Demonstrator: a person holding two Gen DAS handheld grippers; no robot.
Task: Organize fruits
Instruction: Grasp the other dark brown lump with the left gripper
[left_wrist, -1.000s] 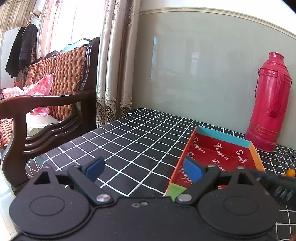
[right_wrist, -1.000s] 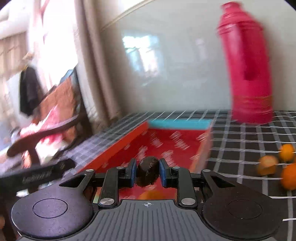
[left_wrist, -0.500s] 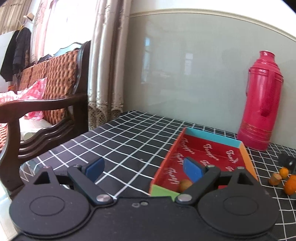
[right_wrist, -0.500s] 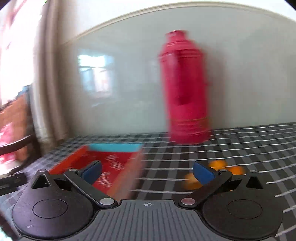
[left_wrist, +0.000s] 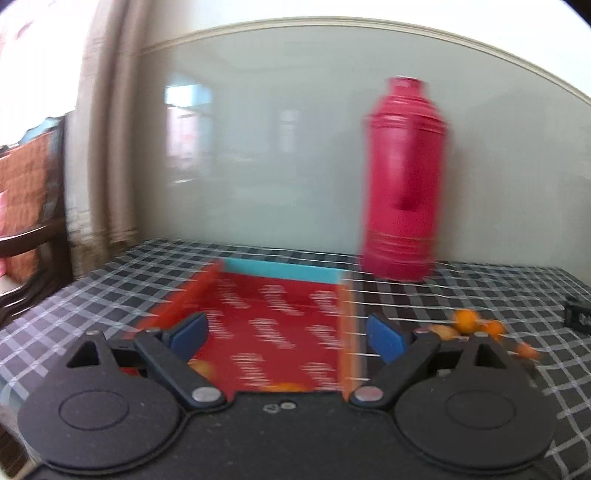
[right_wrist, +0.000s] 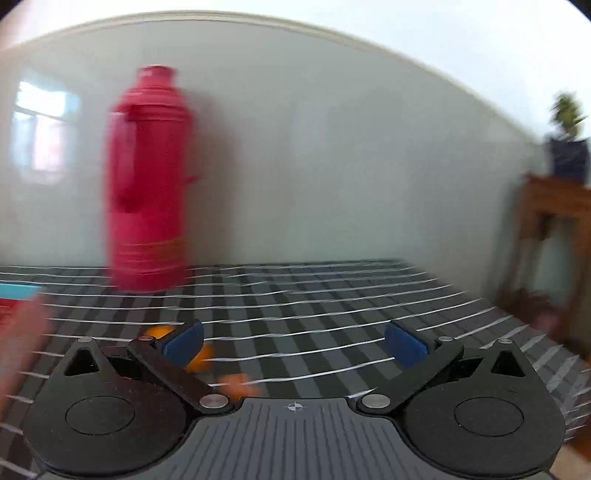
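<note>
Left wrist view: left tool (left_wrist: 286, 334), jaws apart and empty, held level over the near end of the red tray (left_wrist: 280, 314). Loose small orange fruits (left_wrist: 463, 319) lie on the table (left_wrist: 480, 291) right of the tray; some blurred fruit is inside it.

Right wrist view: right tool (right_wrist: 294, 341), jaws apart, empty, low over the table beside the fruits (right_wrist: 199, 360). Judged light, round, apt to roll; grip across the middle.

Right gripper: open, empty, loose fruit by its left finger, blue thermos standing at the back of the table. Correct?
One thing is off: the thermos is pink-red, not blue, as the right wrist view shows. The rest holds: the right gripper is open and empty, with loose orange fruit on the checked tablecloth by its left finger.
</note>
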